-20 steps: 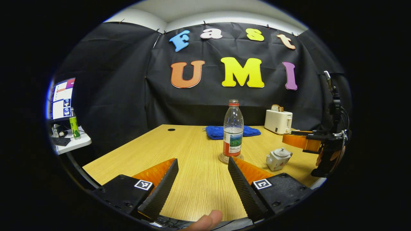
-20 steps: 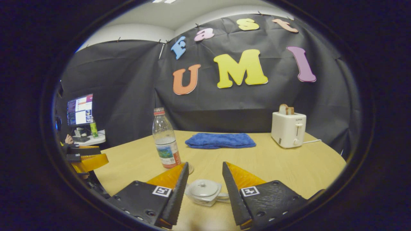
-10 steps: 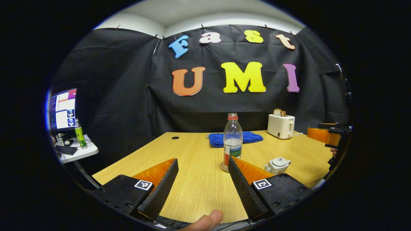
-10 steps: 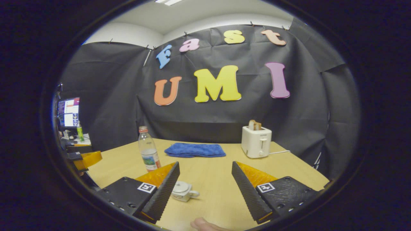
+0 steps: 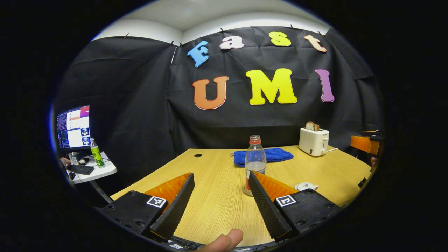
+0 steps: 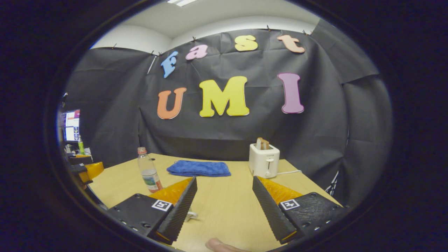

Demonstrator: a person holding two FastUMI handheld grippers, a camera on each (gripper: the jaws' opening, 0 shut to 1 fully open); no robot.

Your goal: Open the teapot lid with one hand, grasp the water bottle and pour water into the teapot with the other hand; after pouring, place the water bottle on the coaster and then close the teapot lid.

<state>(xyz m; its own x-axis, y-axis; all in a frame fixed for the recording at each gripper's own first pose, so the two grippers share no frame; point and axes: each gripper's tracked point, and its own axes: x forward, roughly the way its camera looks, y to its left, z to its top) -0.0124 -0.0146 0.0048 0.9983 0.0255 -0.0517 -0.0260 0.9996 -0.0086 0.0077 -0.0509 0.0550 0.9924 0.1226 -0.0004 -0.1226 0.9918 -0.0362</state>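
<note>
Water bottle (image 5: 255, 159) on coaster (image 5: 246, 191), teapot (image 5: 306, 186) beside.

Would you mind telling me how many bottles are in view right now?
2: a clear water bottle standing on the table in front of the blue cloth, and a green bottle on the side desk by the monitor.

On the left gripper (image 5: 220, 174): two long wedge-shaped fingers (image 5: 175, 206) with finely ribbed inner faces, each rooted in a chunky black block with a grainy surface, a small square black-and-white marker (image 5: 156, 201) on top and round screws (image 5: 140, 223) sunk near the edges. Same build on the right gripper (image 6: 224, 177): ribbed wedges, black blocks, one square marker (image 6: 161, 205) per side, screw heads (image 6: 316, 228) along the rim. At the bottom edge of each view, just a bare thumb tip (image 5: 224, 241), no sleeve or glove to be seen.
</note>
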